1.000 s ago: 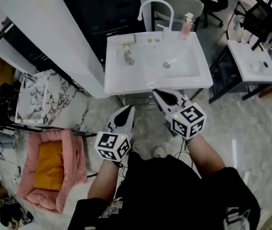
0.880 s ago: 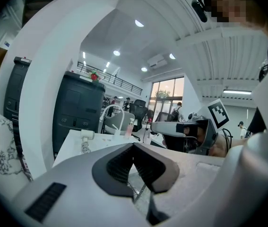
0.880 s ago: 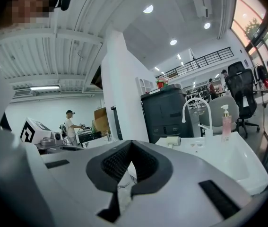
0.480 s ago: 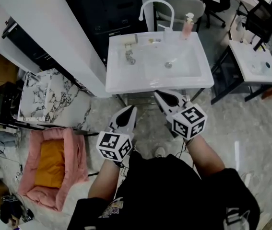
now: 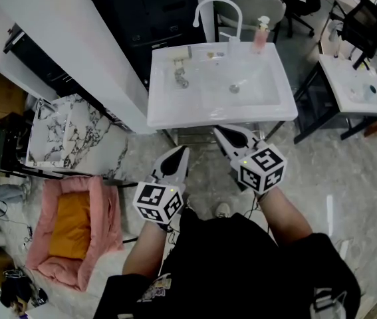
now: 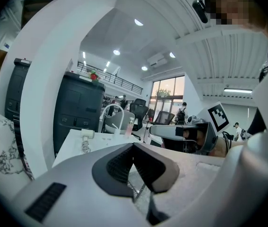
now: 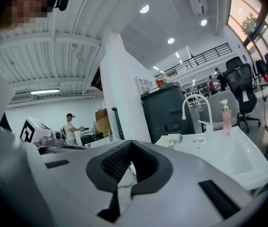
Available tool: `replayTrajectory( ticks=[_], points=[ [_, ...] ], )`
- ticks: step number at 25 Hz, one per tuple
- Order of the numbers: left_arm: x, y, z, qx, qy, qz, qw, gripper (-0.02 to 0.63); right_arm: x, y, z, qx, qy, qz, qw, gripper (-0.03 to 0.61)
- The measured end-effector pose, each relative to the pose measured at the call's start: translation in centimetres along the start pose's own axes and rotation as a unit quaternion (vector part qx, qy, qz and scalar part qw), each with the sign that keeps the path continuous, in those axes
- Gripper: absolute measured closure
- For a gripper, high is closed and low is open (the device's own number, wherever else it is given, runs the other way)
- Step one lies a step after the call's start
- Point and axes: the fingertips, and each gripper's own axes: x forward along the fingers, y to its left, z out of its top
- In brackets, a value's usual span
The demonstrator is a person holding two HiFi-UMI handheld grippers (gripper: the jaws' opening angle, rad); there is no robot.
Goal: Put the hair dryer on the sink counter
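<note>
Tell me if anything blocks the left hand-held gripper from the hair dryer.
Nothing visible does. The hair dryer lies rear left on the sink counter, with bare counter between it and the left hand-held gripper.

Only the head view has drifted a little: the sink [image 5: 221, 119] sits slightly higher and further right than a second ago.

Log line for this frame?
left gripper: jaws shut, empty | right gripper: jaws shut, empty | small white hair dryer: lying on white sink counter, left of basin | grippers: in front of counter
</note>
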Motion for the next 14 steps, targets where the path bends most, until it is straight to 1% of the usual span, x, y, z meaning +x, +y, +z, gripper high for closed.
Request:
replayTrajectory(
  ticks=[14],
  points=[
    [0.01, -0.68, -0.02, 0.003, -0.002, 0.002, 1.0000, 0.612, -0.55, -0.07, -0.01, -0.001, 0.003, 0.002, 1.000, 0.581]
  ],
)
